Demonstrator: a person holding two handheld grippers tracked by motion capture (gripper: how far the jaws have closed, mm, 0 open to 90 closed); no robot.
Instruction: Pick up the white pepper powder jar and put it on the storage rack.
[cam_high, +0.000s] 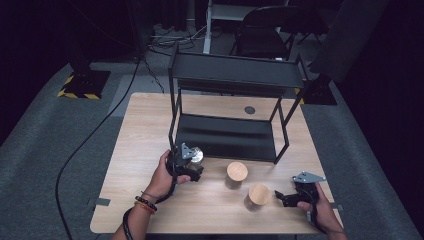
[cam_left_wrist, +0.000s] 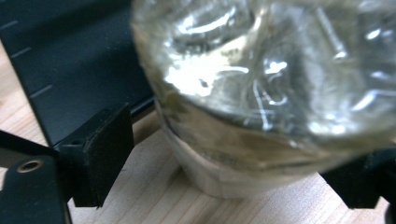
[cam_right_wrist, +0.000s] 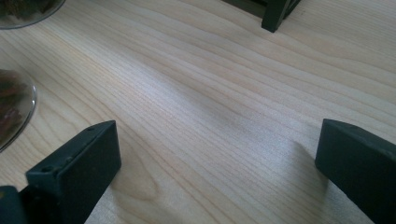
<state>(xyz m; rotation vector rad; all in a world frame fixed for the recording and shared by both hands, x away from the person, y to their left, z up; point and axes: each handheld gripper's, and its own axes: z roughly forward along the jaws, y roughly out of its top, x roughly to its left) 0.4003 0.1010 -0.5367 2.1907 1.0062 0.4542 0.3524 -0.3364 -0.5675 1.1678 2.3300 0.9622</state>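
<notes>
On the left of the high view, left gripper (cam_high: 192, 167) held low over the wooden table (cam_high: 145, 130), just in front of the black two-tier rack (cam_high: 225, 136), its front left leg close by. Between the jaws a glass jar (cam_high: 196, 156) — standing on the tabletop at the rack's front edge, upright as far as can be told. In the left gripper view the jar (cam_left_wrist: 275, 79) bulks large and blurred, clear glass with bright glints, a pale band at its base against the wood. Left pad still a little apart from the glass; right pad close against the jar's side, contact not clear. Jaws part closed around the jar, not yet clamped.

Toward the middle, two more jars with wooden lids: one (cam_high: 236, 172) just in front of the rack's lower shelf, another (cam_high: 258, 196) nearer the table's front edge, close together but apart.

On the right, right gripper (cam_high: 286, 198) low over the table near the front corner, pointing left toward the nearer lidded jar. In the right gripper view, jaws spread wide — bare wood grain between them, nothing held.
</notes>
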